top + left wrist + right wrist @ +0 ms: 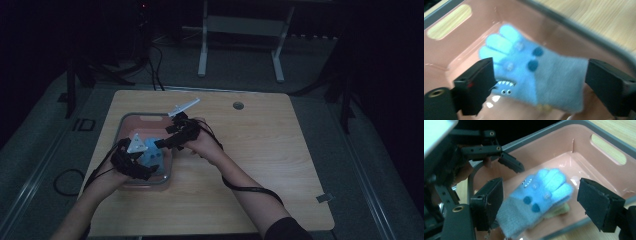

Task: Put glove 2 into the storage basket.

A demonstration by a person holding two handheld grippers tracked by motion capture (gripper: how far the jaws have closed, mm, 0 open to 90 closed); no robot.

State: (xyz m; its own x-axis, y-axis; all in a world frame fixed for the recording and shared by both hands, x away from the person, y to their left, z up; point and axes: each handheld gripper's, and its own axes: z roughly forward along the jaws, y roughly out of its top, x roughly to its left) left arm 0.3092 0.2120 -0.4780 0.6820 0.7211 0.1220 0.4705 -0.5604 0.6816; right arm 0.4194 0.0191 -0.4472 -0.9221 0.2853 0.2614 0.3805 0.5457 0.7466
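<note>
Pink bin (pixel 609 142) holds blue glove (pixel 539 195); both hand-held grippers open, straddling it.

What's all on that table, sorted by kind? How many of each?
Pink bin: 1
Blue glove lying in it: 1
Pale yellowish item under the glove, too hidden to name: 1
Hand-held grippers, left gripper and right gripper: 2
Total: 5

bin (pixel 123 125) on table (pixel 260 150), left of its middle | glove (pixel 536 72) lying in bin on its floor, on top of another cloth piece (pixel 560 210) | left gripper (pixel 142 167) over bin's near side | right gripper (pixel 162 142) over bin's right rim | glove between each gripper's spread jaws, untouched
</note>
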